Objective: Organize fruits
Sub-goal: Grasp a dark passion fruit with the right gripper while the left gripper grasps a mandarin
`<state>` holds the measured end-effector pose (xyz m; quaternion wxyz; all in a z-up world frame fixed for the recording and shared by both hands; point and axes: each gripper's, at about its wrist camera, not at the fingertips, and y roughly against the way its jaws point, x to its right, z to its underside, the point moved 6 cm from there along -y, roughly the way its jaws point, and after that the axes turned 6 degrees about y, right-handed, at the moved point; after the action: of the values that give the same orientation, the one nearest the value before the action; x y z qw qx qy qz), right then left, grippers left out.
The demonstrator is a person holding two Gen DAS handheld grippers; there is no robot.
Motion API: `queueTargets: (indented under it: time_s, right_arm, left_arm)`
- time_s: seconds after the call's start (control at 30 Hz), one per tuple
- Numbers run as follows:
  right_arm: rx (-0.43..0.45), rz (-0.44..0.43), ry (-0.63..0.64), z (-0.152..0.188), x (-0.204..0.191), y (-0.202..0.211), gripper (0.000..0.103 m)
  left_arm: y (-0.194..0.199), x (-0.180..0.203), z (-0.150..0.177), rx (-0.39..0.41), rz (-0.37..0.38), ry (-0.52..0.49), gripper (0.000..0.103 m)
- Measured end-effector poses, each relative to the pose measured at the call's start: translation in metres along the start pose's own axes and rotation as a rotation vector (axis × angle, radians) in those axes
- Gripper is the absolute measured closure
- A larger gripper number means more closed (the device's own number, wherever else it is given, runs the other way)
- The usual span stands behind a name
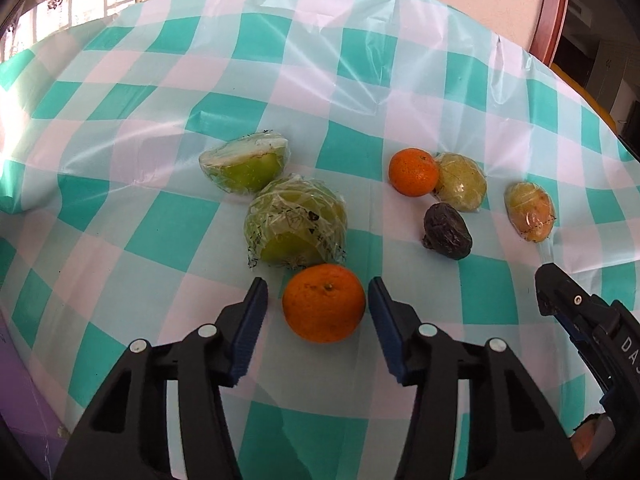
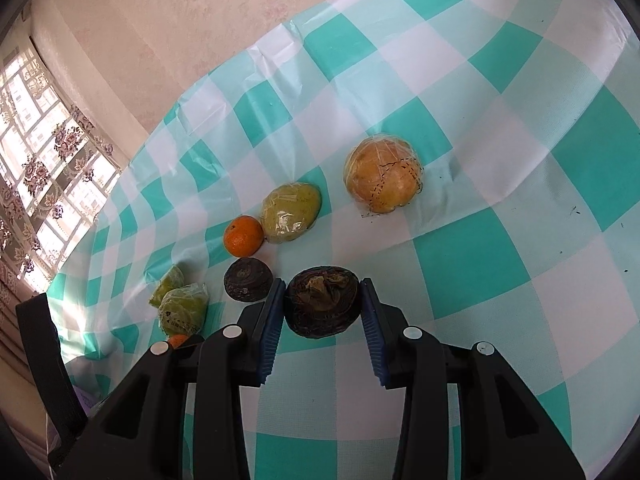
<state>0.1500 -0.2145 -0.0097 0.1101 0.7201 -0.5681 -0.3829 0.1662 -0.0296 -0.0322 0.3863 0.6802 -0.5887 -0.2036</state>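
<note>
In the left wrist view my left gripper (image 1: 318, 300) is open around an orange (image 1: 324, 302) on the checked tablecloth; the right pad touches it, the left pad stands apart. Behind it lie two wrapped green fruits (image 1: 296, 224) (image 1: 244, 167). Further right are a second orange (image 1: 414, 172), a wrapped yellow-green fruit (image 1: 462, 182), a dark wrinkled fruit (image 1: 447, 232) and a wrapped yellowish fruit (image 1: 530, 212). In the right wrist view my right gripper (image 2: 323, 304) is shut on a dark brown fruit (image 2: 322, 300), just above the cloth. A second dark fruit (image 2: 248, 280) lies to its left.
The round table (image 1: 360, 80) has a teal and white checked plastic cloth. A pink wall stands behind it, a window at the left. In the right wrist view a wrapped yellow fruit (image 2: 384, 176), a wrapped greenish fruit (image 2: 290, 212) and an orange (image 2: 243, 236) lie ahead.
</note>
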Motion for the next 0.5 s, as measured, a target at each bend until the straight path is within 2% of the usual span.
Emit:
queueTargets:
  time_s: [0.1,0.37,0.5]
  right_arm:
    - [0.000,0.001,0.000,0.000,0.000,0.000,0.065]
    - [-0.024,0.025,0.005,0.001,0.001,-0.005,0.065]
    - [-0.023,0.031,0.004,0.002,0.001,-0.004,0.065]
  left_arm:
    - [0.003,0.000,0.001,0.001,0.029,0.005,0.066]
    - [0.014,-0.016,-0.001,0.046,0.166,0.120,0.067]
    - [0.019,-0.025,0.003,0.056,0.196,0.170,0.067]
